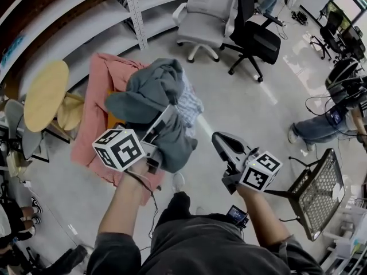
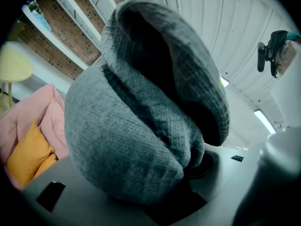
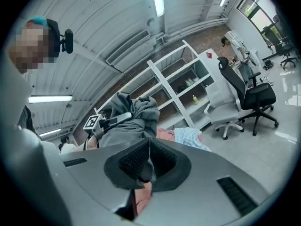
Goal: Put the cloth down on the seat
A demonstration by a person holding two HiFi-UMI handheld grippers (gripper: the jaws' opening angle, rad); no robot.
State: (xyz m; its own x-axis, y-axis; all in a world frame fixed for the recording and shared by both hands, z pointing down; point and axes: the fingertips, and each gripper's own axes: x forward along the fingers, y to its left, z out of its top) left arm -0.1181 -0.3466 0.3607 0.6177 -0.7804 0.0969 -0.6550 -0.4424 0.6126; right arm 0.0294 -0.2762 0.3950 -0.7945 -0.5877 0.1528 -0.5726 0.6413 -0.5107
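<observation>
Left gripper [image 1: 164, 119] is clamped on the bunched grey cloth [image 1: 150, 96] and holds it aloft by the pink-draped seat [image 1: 94, 125] at left, apparently for placement. Right gripper [image 1: 220, 141] has its jaws together, empty, kept clear.

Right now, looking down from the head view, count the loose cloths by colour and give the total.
Grey cloth: 1
Pink cloth: 1
Blue-and-white checked cloth: 1
Total: 3
</observation>
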